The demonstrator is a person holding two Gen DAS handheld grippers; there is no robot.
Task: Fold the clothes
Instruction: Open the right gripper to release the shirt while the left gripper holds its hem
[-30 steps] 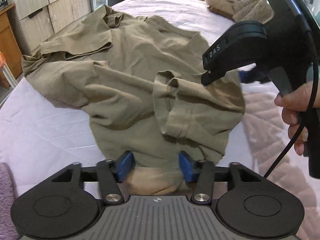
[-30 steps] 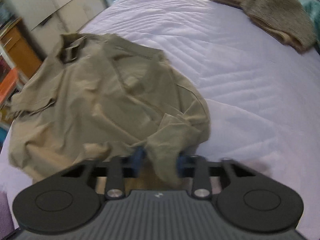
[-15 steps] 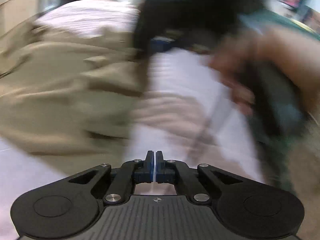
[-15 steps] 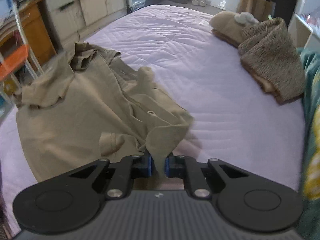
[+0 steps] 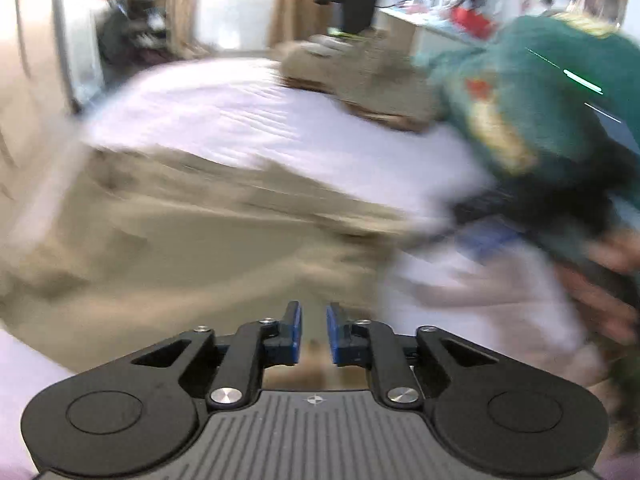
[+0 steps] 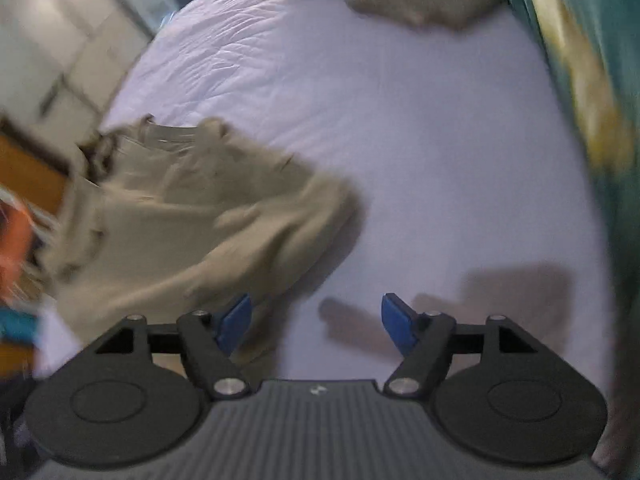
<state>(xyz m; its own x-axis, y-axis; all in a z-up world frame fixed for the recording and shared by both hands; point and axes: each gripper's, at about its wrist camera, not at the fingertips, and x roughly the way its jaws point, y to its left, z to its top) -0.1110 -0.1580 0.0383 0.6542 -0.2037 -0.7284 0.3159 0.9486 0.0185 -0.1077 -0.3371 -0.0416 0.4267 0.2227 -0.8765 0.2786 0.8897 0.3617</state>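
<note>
Lying rumpled at nine o'clock on the lavender bed point(image 6: 400, 128), the tan shirt point(image 6: 192, 216) looks barely folded, with the right hand-held gripper point(image 6: 316, 320) spread wide, empty, and the left hand-held gripper point(image 5: 314, 332) slightly parted, apparently gripping nothing.

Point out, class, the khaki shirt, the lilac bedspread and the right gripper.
khaki shirt point(image 6: 192, 216): right wrist view, on its crumpled middle.
lilac bedspread point(image 6: 420, 128): right wrist view, on a bare quilted part.
right gripper point(image 6: 316, 322): right wrist view, midway between its blue fingertips.
</note>
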